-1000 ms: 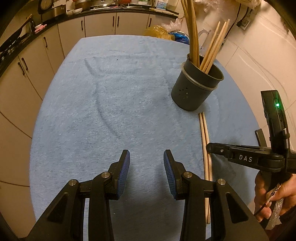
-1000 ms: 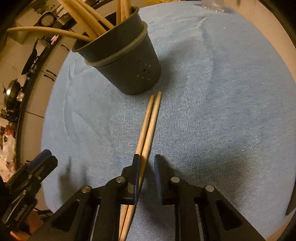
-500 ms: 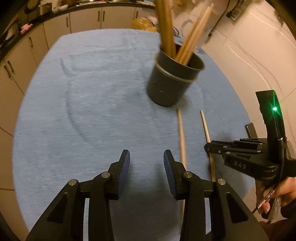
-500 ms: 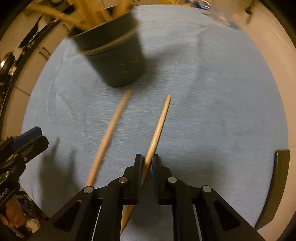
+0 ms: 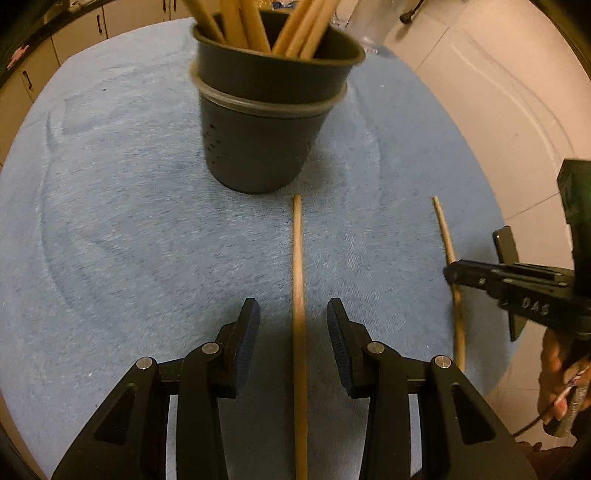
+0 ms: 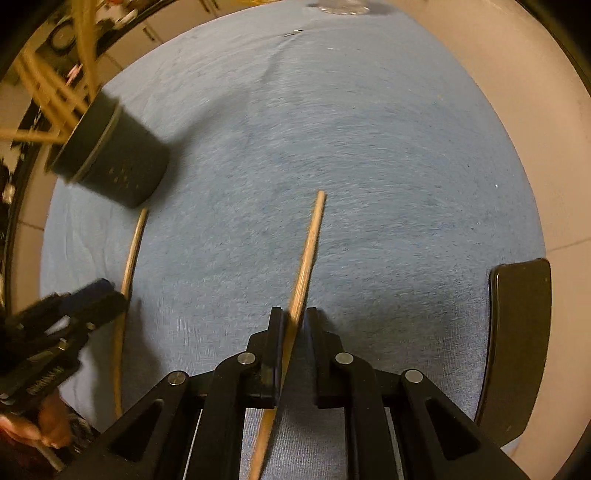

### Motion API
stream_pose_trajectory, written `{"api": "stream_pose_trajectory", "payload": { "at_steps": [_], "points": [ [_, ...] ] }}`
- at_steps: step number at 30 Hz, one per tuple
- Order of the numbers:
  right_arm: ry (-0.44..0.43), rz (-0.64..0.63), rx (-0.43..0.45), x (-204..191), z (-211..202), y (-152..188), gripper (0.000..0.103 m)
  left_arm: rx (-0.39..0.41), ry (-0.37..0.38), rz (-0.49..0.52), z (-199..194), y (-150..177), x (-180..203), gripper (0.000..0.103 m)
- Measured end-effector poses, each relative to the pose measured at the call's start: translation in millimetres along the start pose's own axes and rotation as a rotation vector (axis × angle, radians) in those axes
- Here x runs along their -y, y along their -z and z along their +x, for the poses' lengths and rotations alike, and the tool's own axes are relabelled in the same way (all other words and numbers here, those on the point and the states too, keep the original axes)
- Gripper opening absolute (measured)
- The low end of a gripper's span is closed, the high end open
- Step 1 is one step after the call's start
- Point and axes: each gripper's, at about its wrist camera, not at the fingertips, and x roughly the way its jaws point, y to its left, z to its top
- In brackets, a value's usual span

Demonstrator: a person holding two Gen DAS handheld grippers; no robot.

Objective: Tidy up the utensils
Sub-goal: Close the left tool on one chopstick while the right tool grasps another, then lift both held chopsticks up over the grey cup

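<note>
A dark cup (image 5: pixel 266 122) full of wooden chopsticks stands on the blue towel (image 5: pixel 110 221). One loose chopstick (image 5: pixel 298 266) lies flat in front of the cup. My left gripper (image 5: pixel 291 317) straddles it, open, with neither pad touching the wood. My right gripper (image 6: pixel 294 315) is shut on a second chopstick (image 6: pixel 308 251), whose far tip points out over the towel. In the left wrist view that gripper (image 5: pixel 454 275) and its chopstick (image 5: pixel 445 236) sit at the right. The right wrist view shows the cup (image 6: pixel 114 170), the lying chopstick (image 6: pixel 131 254) and my left gripper (image 6: pixel 92 299) at the left.
The towel's right edge drops to pale floor tiles (image 5: pixel 498 92). Kitchen cabinets (image 5: pixel 74 33) run behind the table at the back left. A clear glass item (image 6: pixel 343 5) stands at the towel's far end. A dark curved chair back (image 6: pixel 517 343) rises at the near right.
The two chopsticks lay side by side; the right gripper closed on one and drew it away to the right. The left gripper moved closer to the cup, over the other chopstick.
</note>
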Motion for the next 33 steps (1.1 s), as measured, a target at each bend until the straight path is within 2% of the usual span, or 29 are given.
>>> {"api": "stream_pose_trajectory", "payload": {
  "at_steps": [4,6,7,8,12,15,19,23,25,27,28,31,33],
  "points": [
    [-0.01,0.022,-0.013,13.5,0.1,-3.5,0.012,0.01,-0.04,0.037,5.7,-6.9,13.9,0.035],
    [-0.001,0.017,-0.007,12.0,0.5,-8.8,0.012,0.022,-0.069,0.059,8.9,-8.6,20.9,0.02],
    [0.004,0.013,-0.005,10.8,0.9,-10.6,0.012,0.024,-0.082,0.064,10.4,-8.8,23.5,0.008],
    [0.009,0.01,-0.003,6.3,1.7,-12.1,0.012,0.025,-0.08,0.06,11.0,-9.3,25.1,0.006],
    [-0.015,0.001,0.005,2.4,2.7,-12.1,0.007,0.06,-0.038,0.045,4.5,-3.3,27.4,0.006],
    [-0.064,0.003,0.041,-5.2,-8.3,-10.2,0.007,0.134,-0.003,0.02,-23.5,5.7,18.6,0.006],
    [-0.139,-0.017,0.142,-26.0,-33.3,-4.5,0.007,0.276,0.025,-0.009,-65.4,8.8,13.8,0.006],
    [-0.177,-0.057,0.283,-42.9,-68.0,3.4,0.007,0.37,0.015,-0.019,-99.8,11.1,10.3,0.006],
    [-0.186,-0.081,0.353,-48.2,-86.0,13.8,0.007,0.394,0.01,-0.019,-110.0,9.2,10.1,0.0],
    [-0.188,-0.095,0.404,-54.7,-99.2,18.7,0.007,0.41,0.017,-0.024,-113.8,1.7,13.7,0.0],
    [-0.191,-0.099,0.416,-44.9,-106.3,23.2,0.007,0.407,0.024,-0.023,-117.6,1.4,14.0,0.0],
    [-0.191,-0.106,0.431,-49.7,-108.7,23.7,0.007,0.391,0.003,-0.015,-118.5,7.9,11.3,0.0],
    [-0.199,-0.099,0.428,-58.0,-102.6,9.2,0.007,0.349,0.02,-0.024,-110.9,7.3,8.2,0.0]
  ]
}}
